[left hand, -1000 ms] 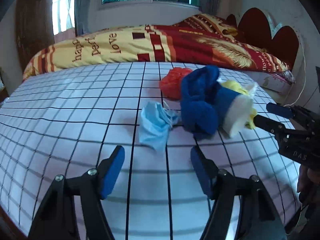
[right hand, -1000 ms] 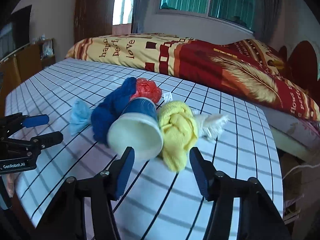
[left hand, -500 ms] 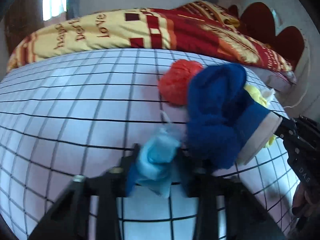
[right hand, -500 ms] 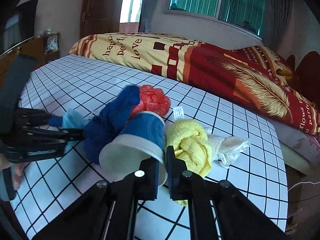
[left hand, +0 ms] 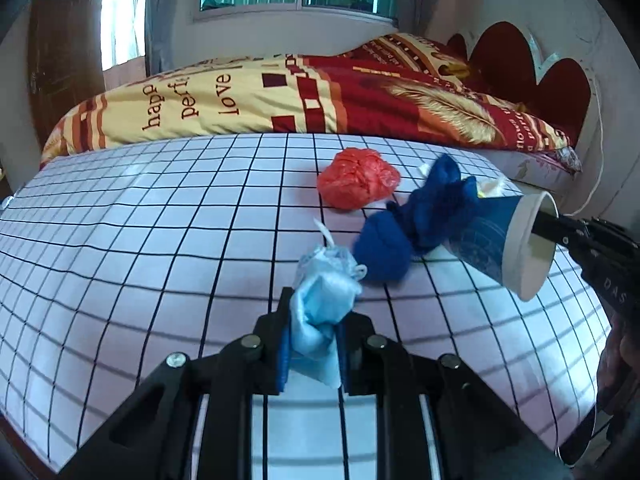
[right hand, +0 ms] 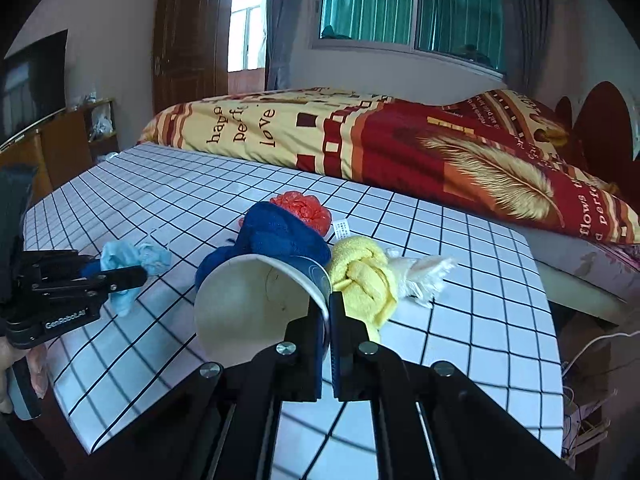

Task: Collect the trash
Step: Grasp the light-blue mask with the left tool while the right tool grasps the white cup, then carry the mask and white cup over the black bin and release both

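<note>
Left wrist view: at the bottom centre of the frame the left hand-held gripper is clamped on a crumpled light-blue disposable face mask, its jaws having just been closing onto it; the mask appears lifted just off the white black-gridded tabletop. At the right edge, a blue-and-white paper cup is pinched by its rim in the right hand-held gripper. A crumpled red plastic bag and a dark-blue knitted cloth remain on the tabletop near centre frame.

In the right wrist view, the right hand-held gripper is seen at bottom centre, its jaws having just been closing; one finger sits inside the cup and one outside, gripping only the thin wall. A rolled yellow towel and a scrap of white tissue lie just right of the cup, touching each other.

The risk is judged as follows: the cup wall may buckle or slip from so narrow a pinch, since only the rim edge is held. The soft mask may slide out if only a fold is caught. The blue cloth, lying close against the cup, may be dragged along.
</note>
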Demonstrator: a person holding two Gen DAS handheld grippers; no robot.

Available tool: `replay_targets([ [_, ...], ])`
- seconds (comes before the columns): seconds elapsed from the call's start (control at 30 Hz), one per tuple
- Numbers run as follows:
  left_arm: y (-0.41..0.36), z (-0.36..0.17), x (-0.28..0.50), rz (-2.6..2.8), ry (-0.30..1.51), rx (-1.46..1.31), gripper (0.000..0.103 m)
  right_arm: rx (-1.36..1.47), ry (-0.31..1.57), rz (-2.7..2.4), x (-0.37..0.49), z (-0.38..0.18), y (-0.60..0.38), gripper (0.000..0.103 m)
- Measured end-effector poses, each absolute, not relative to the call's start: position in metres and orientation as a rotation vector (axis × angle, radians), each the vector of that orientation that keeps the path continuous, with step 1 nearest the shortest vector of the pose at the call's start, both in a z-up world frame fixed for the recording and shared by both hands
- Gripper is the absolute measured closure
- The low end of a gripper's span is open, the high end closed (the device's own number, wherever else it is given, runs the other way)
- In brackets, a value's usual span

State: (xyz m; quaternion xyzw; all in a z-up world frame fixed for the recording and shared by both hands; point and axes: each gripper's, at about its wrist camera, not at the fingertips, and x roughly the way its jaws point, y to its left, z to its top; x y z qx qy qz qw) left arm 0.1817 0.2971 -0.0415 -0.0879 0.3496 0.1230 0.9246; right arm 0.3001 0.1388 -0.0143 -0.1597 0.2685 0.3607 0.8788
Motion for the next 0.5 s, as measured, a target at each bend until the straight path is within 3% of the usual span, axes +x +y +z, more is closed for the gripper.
replay_targets([
  [0.5, 0.235, -0.025, 0.15, 0.17, 0.682, -0.136, 0.083, -0.242, 0.58, 0.697, 0.26, -0.006, 0.064, 0.1],
])
